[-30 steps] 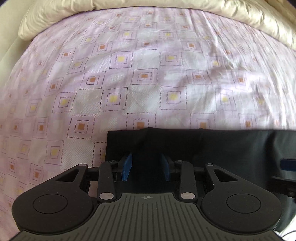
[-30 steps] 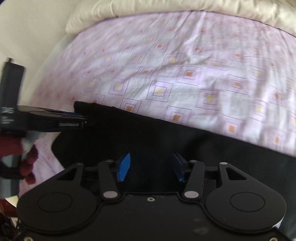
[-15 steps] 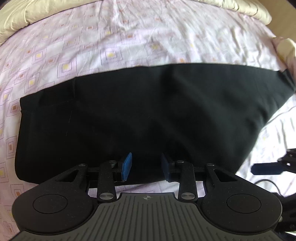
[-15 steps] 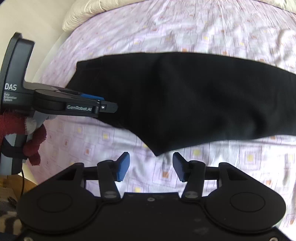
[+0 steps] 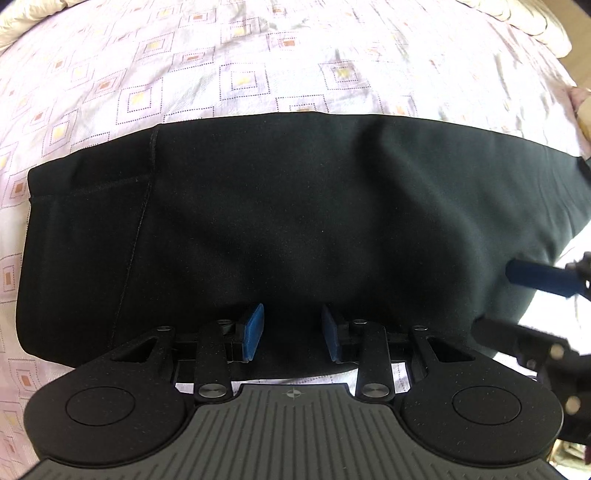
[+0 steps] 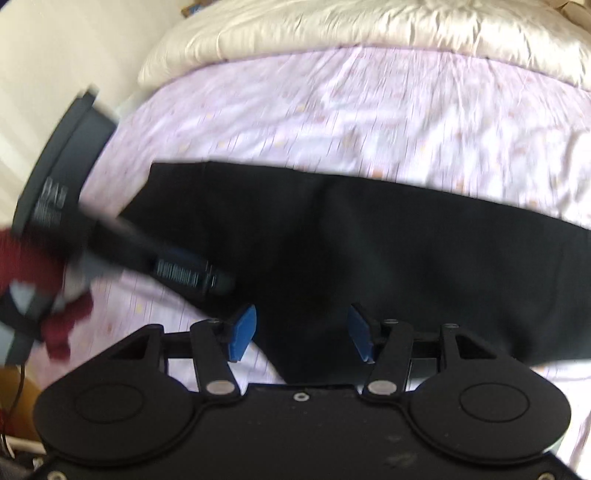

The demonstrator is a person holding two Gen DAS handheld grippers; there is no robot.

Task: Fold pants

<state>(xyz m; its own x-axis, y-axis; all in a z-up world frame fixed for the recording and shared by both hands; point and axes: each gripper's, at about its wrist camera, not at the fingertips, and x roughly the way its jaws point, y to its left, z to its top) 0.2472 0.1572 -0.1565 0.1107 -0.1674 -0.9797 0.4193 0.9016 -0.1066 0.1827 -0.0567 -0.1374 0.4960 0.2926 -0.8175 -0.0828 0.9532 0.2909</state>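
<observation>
The black pants [image 5: 295,203] lie flat as one long band across the bed, with the seamed end at the left. My left gripper [image 5: 291,332] hovers over their near edge, its blue pads apart and no cloth pinched between them. In the right wrist view the pants [image 6: 369,240] run from upper left to lower right. My right gripper [image 6: 301,336] stands open above their near edge with nothing held. The left gripper's fingers [image 6: 207,277] reach in over the pants from the left, blurred.
The pink sheet [image 5: 258,55] with square prints covers the bed around the pants. A cream quilt [image 6: 369,26] is bunched along the far side. A hand in a dark red glove [image 6: 66,317] holds the left gripper. A pale wall [image 6: 55,55] stands at the left.
Both grippers have drawn back from the far side of the pants to the near edge, so the whole band now shows. The left gripper has swung further over the cloth in the right view.
</observation>
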